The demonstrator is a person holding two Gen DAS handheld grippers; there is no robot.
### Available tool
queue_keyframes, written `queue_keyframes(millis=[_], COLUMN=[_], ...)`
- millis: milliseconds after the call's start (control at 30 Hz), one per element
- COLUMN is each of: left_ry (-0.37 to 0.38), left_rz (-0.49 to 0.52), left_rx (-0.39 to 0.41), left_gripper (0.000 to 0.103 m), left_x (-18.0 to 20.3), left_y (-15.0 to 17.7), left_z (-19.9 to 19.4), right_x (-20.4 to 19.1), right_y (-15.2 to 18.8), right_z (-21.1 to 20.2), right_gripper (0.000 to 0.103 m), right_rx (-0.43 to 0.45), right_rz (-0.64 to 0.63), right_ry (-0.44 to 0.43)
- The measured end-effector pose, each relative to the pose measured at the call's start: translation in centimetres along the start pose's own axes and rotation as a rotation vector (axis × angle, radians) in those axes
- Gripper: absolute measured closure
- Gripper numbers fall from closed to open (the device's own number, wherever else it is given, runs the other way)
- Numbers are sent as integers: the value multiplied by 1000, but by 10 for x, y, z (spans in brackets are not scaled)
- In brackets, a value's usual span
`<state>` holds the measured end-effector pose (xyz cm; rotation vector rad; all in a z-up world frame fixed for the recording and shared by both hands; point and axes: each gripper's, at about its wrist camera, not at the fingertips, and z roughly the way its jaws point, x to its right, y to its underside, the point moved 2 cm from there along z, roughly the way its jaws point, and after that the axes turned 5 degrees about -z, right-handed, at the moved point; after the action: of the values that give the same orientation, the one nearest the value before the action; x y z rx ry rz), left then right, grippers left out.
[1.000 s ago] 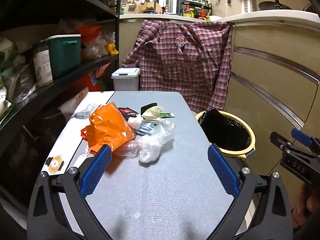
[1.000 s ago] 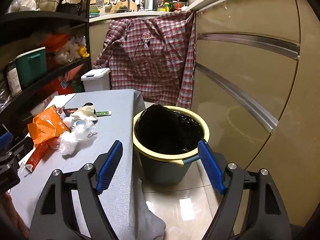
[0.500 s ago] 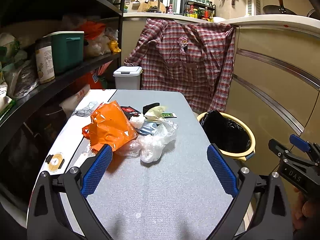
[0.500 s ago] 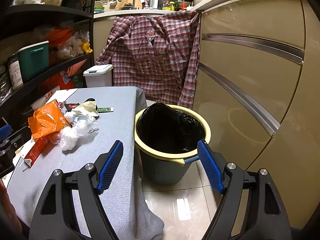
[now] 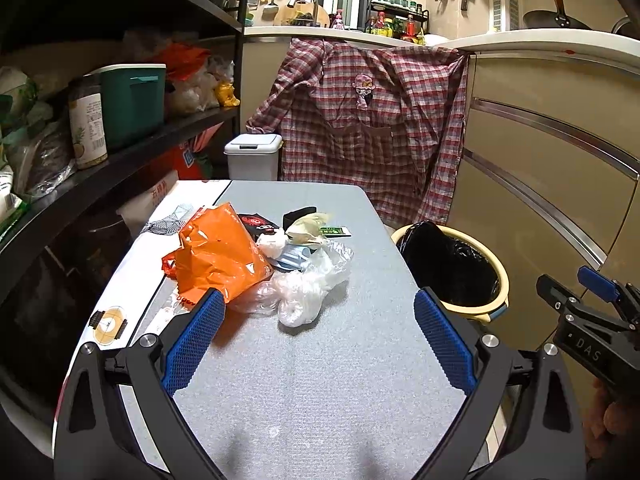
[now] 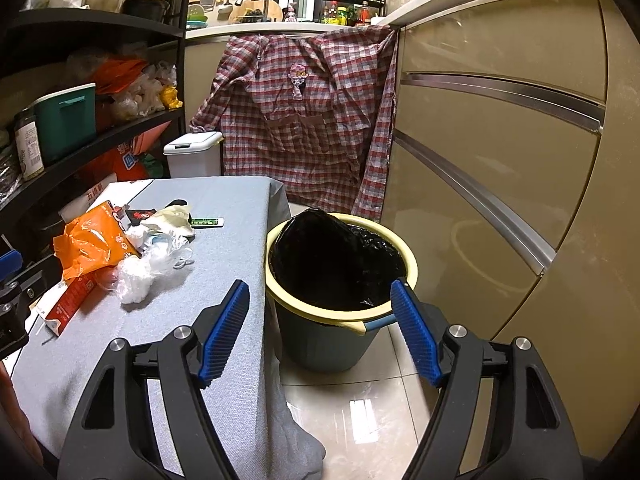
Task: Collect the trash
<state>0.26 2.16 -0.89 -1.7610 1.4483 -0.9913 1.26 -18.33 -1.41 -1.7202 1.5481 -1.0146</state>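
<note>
Both my grippers, left [image 5: 316, 336] and right [image 6: 320, 330], gape wide, holding nothing; one orange bag [image 5: 218, 258], one lined bin [image 6: 342, 268].

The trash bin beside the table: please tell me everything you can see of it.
The trash bin is a round, dark grey-blue plastic bucket with a pale yellow rim and a blue handle fitting at the front. A black bin liner lines it, bulging above the rim at the back. It stands upright on the glossy tiled floor, close against the table's right edge. No gripper touches it; no trash is visible inside.
</note>
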Motion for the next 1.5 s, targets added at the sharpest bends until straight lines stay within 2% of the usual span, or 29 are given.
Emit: queue_keyframes(millis=[467, 567, 633, 667, 1500], left_ry=[3, -2, -5, -5, 1], left_rz=[2, 6, 1, -2, 7], left_rx=[5, 3, 1, 0, 1], left_gripper=[10, 10, 8, 8, 8], left_x=[3, 5, 4, 4, 0], left_y=[0, 1, 1, 1, 2], left_z=[-1, 0, 0, 0, 1], right_x=[0, 0, 1, 0, 1], right_y=[-2, -2, -3, -3, -3], right_z=[-2, -4, -5, -5, -4], right_gripper=[31, 27, 13, 12, 10], right_rx=[13, 22, 27, 27, 25], right_rz=[-3, 3, 2, 2, -5], right_ry=[8, 10, 18, 18, 14])
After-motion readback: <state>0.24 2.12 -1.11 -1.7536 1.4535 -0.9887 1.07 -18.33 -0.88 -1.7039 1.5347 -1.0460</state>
